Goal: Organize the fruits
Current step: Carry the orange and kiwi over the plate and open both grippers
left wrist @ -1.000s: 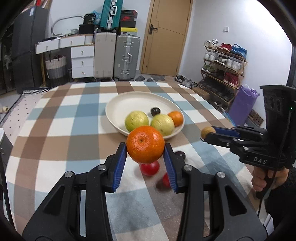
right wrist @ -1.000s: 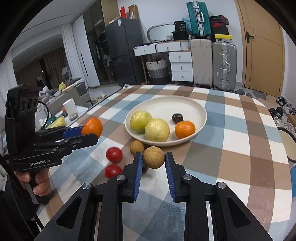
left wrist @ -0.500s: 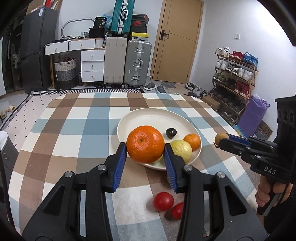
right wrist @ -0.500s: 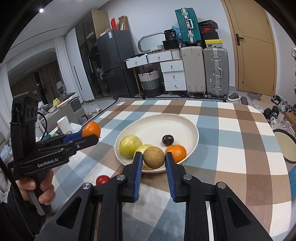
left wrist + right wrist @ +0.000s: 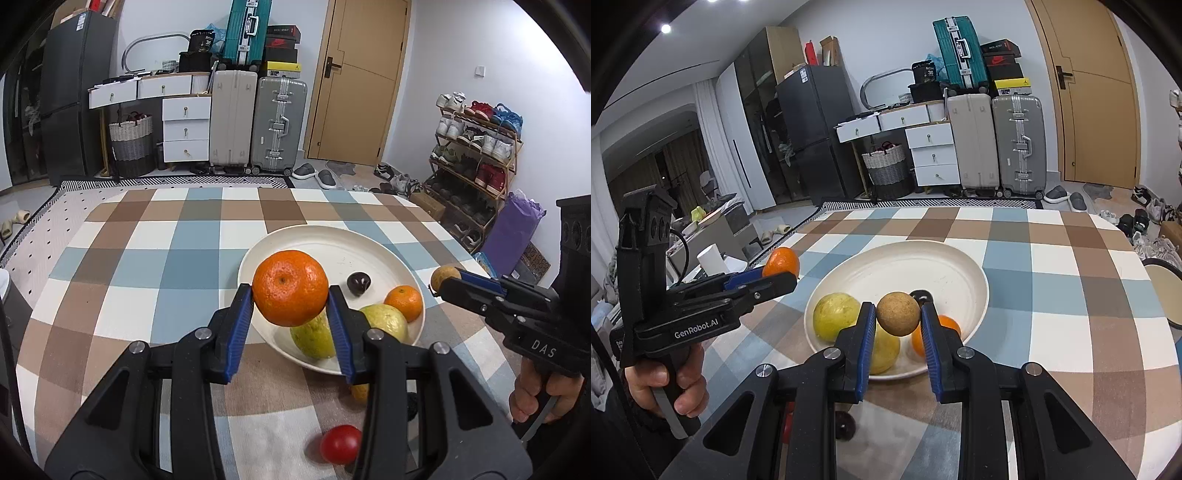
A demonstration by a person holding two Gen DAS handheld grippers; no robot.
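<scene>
My left gripper [image 5: 290,295] is shut on a large orange [image 5: 290,287] and holds it above the near left rim of the cream bowl [image 5: 325,245]. My right gripper [image 5: 898,318] is shut on a small round brown fruit [image 5: 898,313] above the bowl's [image 5: 905,266] near side. In the bowl lie two yellow-green fruits [image 5: 386,321] [image 5: 836,315], a small orange [image 5: 403,302] and a dark fruit [image 5: 359,283]. A red tomato [image 5: 340,444] and a dark fruit [image 5: 845,424] lie on the cloth in front of the bowl.
The bowl stands on a table with a checked cloth [image 5: 147,258]. Suitcases [image 5: 258,122], drawers and a door stand behind it, and a shoe rack [image 5: 476,147] stands at the right. A round stool [image 5: 1163,291] is beside the table's right edge.
Both grippers have risen and moved forward toward the bowl with their fruits held. The loose fruits on the cloth have slid down under the fingers.
</scene>
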